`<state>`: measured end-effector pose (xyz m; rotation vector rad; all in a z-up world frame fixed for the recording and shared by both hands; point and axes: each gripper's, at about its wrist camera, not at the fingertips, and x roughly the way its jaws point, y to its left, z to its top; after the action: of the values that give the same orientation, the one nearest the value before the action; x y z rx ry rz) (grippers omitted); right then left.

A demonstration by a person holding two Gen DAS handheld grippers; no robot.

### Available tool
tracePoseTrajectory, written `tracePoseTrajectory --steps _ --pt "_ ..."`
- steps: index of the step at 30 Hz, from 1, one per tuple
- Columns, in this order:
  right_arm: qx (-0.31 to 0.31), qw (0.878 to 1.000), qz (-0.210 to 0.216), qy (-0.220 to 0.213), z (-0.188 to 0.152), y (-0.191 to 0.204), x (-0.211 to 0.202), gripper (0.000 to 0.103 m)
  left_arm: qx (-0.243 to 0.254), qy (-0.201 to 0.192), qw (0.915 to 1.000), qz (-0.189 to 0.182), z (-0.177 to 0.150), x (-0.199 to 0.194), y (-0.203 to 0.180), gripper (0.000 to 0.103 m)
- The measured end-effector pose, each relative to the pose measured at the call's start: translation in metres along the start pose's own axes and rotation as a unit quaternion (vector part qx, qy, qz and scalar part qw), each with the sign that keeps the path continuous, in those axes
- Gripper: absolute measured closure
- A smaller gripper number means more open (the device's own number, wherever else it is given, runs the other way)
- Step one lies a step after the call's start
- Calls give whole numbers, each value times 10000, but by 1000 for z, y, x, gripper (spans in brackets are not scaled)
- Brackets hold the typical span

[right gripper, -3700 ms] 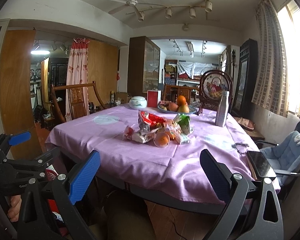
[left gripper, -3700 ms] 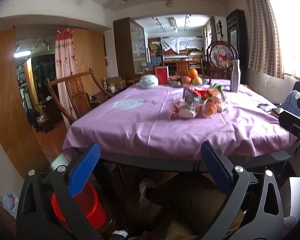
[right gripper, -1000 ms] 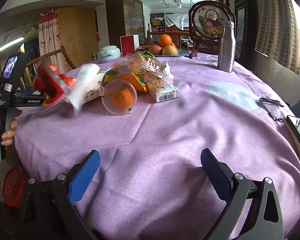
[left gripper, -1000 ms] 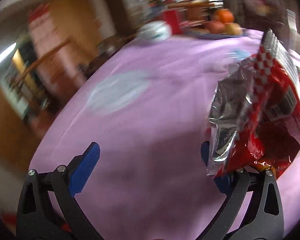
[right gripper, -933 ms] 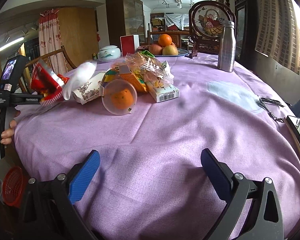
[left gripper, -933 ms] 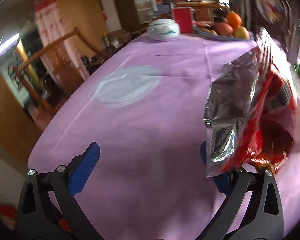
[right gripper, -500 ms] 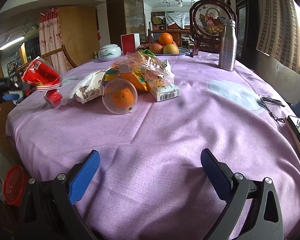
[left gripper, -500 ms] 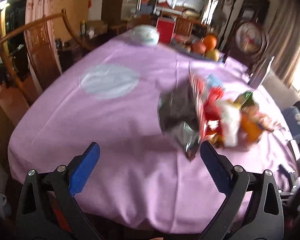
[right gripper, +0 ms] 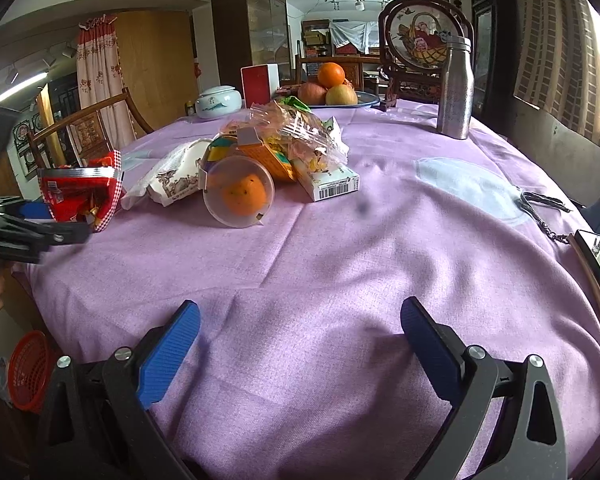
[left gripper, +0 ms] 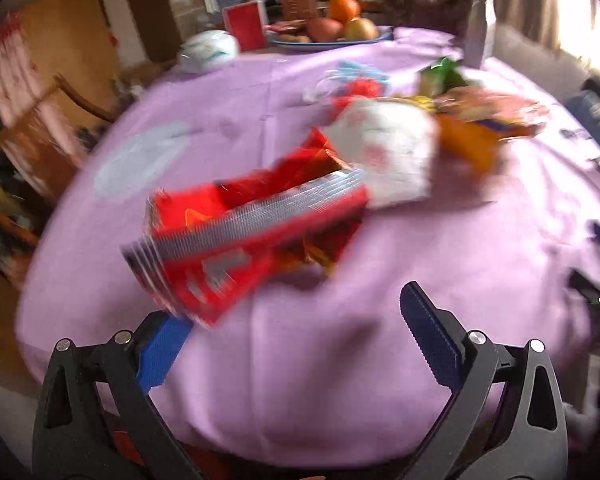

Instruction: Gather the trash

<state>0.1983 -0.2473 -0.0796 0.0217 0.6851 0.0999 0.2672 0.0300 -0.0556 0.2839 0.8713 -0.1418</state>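
Purple cloth (right gripper: 340, 260) covers the table; left gripper (left gripper: 296, 344) gapes beside a blurred, crinkly red bag (left gripper: 244, 232); right gripper (right gripper: 300, 344) gapes, empty.

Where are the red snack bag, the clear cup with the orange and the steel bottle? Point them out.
red snack bag (right gripper: 80, 194): right wrist view, on its crumpled front.
clear cup with the orange (right gripper: 240, 192): right wrist view, on its round mouth.
steel bottle (right gripper: 455, 92): right wrist view, on its body.

We find the snack bag (right gripper: 80, 194) at the table's (right gripper: 340, 280) left edge, left of the cup (right gripper: 238, 192) and the wrapper pile (right gripper: 288, 140); behind them sits the fruit plate (right gripper: 340, 98), the bottle (right gripper: 456, 88) to its right.
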Motion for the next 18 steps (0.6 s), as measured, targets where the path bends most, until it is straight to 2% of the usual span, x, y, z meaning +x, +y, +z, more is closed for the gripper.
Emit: tracePoseTrajectory --steps 2,4,5,7,9,11,12,13,15,18 --pt "18 10000 3 8 1 -1 0 5 -256 -297 9967 706 19 3 22 7" --pt "41 10000 -5 13 1 -1 0 5 -821 -417 9909 980 41 7 51 7" --pt "54 10000 -3 12 1 0 0 5 -1303 -451 9851 1027 54 8 75 7" --pt "82 10000 18 17 2 -1 0 5 -1916 -529 9773 731 66 6 105 7" --pt "109 9999 60 18 2 -2 0 5 -2222 -444 9736 264 69 5 120 7" --pt "117 9999 81 3 2 -2 0 5 -2139 -532 9754 -100 60 -2 114 7" --pt "114 9999 78 -3 2 -2 0 5 -1918 -520 9799 -195 56 -3 104 7" --pt "97 9999 65 -7 2 -2 1 4 -1727 -485 9836 -202 51 -4 96 7" --pt "38 10000 2 -4 2 0 3 4 -1365 -395 9899 14 52 8 78 7" --pt "8 10000 12 19 2 0 3 5 -1382 -288 9900 -65 59 27 68 7"
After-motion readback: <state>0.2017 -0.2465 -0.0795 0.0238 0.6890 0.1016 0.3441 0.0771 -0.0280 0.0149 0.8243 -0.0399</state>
